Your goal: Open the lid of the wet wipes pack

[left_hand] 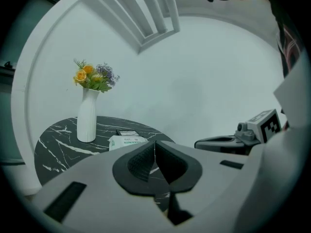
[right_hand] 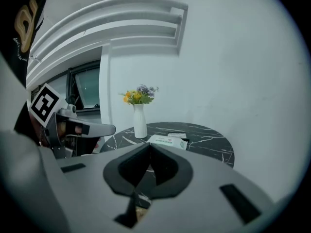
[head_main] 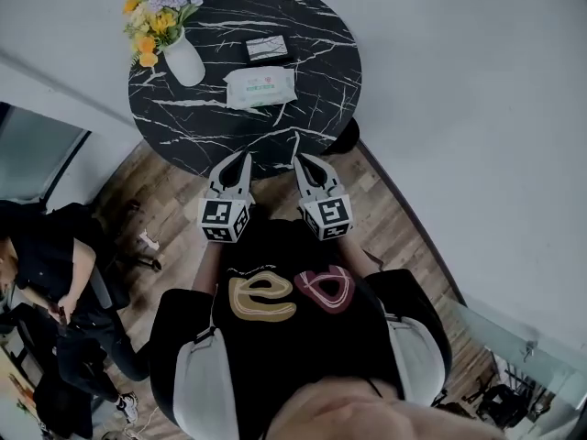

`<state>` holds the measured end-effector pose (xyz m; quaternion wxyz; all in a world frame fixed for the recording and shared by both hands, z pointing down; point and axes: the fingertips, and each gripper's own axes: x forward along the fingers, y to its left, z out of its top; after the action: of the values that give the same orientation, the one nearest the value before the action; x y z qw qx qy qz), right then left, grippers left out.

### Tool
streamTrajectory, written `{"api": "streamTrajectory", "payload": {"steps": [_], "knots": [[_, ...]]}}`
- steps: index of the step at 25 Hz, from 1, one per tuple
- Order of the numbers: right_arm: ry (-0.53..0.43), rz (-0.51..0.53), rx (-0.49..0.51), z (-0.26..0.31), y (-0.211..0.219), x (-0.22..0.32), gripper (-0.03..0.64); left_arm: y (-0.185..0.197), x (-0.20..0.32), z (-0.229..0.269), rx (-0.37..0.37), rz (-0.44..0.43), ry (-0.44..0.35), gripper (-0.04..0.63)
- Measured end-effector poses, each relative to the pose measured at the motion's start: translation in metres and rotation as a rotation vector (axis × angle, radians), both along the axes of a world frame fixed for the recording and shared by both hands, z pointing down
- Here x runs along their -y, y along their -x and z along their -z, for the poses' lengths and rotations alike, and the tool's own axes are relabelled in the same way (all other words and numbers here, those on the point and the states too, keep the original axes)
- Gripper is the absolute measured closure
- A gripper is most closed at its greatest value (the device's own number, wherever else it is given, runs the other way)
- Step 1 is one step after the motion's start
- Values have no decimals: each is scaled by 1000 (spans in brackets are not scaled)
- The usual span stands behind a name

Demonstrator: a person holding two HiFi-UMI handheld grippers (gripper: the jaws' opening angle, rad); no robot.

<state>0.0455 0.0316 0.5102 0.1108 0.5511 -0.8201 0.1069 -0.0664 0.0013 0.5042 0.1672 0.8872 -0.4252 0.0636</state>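
The wet wipes pack [head_main: 260, 87] is white with green print and lies flat, lid closed, in the middle of the round black marble table [head_main: 312, 44]. It also shows in the left gripper view as the wipes pack [left_hand: 127, 141] and in the right gripper view as the wipes pack [right_hand: 167, 141]. My left gripper [head_main: 246, 158] and right gripper [head_main: 296, 150] are side by side at the table's near edge, short of the pack and touching nothing. The left gripper [left_hand: 155, 143] has its jaws together and empty. So does the right gripper [right_hand: 149, 145].
A white vase with yellow and purple flowers [head_main: 183, 60] stands at the table's left. A smaller dark-edged pack [head_main: 267, 49] lies just beyond the wipes. A person in black [head_main: 46, 273] stands at the left on the wooden floor. White walls stand behind and to the right of the table.
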Motion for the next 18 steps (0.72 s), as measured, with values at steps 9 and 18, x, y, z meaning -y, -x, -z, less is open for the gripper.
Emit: {"api": "streamTrajectory", "payload": {"steps": [9, 18], "knots": [[2, -66, -8, -5, 31, 47, 604, 23, 52, -3, 15, -78, 6, 577], [17, -73, -43, -5, 33, 76, 604, 30, 78, -12, 20, -95, 31, 577]]}}
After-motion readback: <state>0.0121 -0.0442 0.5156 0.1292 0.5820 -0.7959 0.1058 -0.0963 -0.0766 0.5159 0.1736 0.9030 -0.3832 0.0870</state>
